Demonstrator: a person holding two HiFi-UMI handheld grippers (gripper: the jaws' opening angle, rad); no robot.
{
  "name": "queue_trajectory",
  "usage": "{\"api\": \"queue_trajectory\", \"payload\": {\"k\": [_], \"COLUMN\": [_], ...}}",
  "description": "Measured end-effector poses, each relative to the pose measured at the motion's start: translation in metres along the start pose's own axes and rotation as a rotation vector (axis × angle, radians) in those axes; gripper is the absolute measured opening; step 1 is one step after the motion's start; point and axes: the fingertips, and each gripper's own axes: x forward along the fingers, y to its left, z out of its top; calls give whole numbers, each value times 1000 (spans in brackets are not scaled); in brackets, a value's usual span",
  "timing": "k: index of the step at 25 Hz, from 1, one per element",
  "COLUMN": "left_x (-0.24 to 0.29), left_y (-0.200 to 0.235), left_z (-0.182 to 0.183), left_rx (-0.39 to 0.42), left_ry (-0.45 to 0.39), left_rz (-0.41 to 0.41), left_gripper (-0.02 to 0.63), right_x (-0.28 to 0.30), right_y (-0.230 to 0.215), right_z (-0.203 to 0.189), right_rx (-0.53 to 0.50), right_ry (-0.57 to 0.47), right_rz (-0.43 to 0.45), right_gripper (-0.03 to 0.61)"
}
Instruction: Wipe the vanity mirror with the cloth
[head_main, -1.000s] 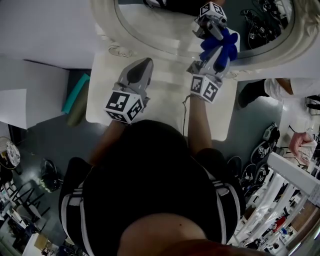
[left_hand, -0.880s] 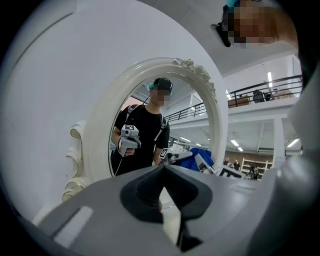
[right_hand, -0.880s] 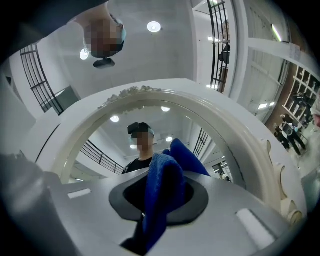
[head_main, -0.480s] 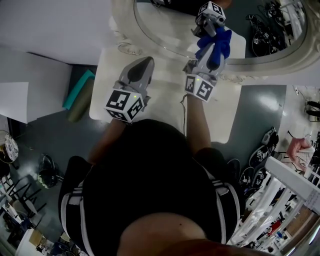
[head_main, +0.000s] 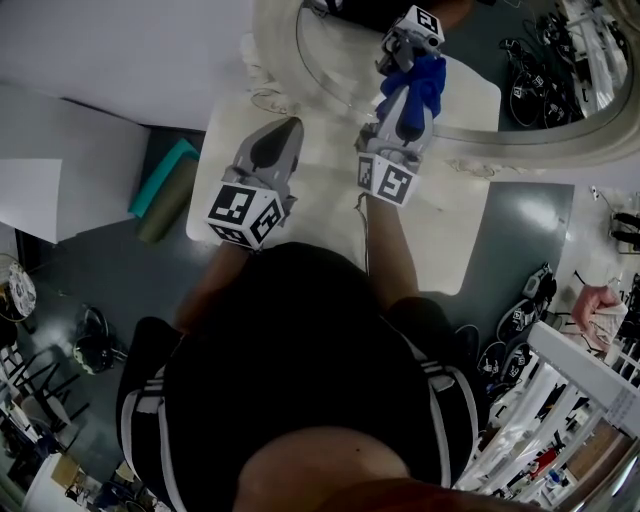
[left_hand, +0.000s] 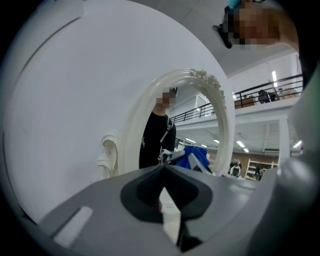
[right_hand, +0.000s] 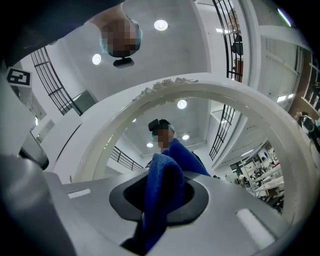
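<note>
Snugly, cloth (head_main: 428, 80) in right claw (right_hand: 162, 175).

Mirror (head_main: 345, 65) stands at far edge of table (head_main: 440, 230), back against the wall (head_main: 120, 50). Right gripper (head_main: 405, 92) is up at the mirror's lower part, cloth (head_main: 425, 78) between its jaws and touching the glass. Left gripper (head_main: 288, 125) is over the table, left of the right gripper, before the mirror frame's lower left, apart from it. Rolled mat (head_main: 165, 200) on floor, left of table. Person stands before the table's near edge.
</note>
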Motion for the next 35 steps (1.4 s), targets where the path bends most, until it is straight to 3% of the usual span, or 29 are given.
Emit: {"api": "queue_trajectory", "payload": {"k": [7,13,20,30,35], "left_x": [-3,-15,-20,-29,-26], "left_y": [-6,33,48,61,58], "left_z": [4,5,3,3,-1], "left_rx": [3,-12,-28,-42,-47], "left_ry": [0,-3,-1,-4,-7], "left_rz": [2,25,35,41,42], "left_gripper": [9,9,9,9,9], "right_x": [1,10,13,14,15], "right_y": [22,74,95,143,148], "right_z": [2,-20,-25,-34,-39], "right_rx": [-10,-17,-11,-53,28], "right_ry": [6,23,28,35,61], "right_rz": [75,137,183,340,372], "right_gripper": [41,41,41,41,41]}}
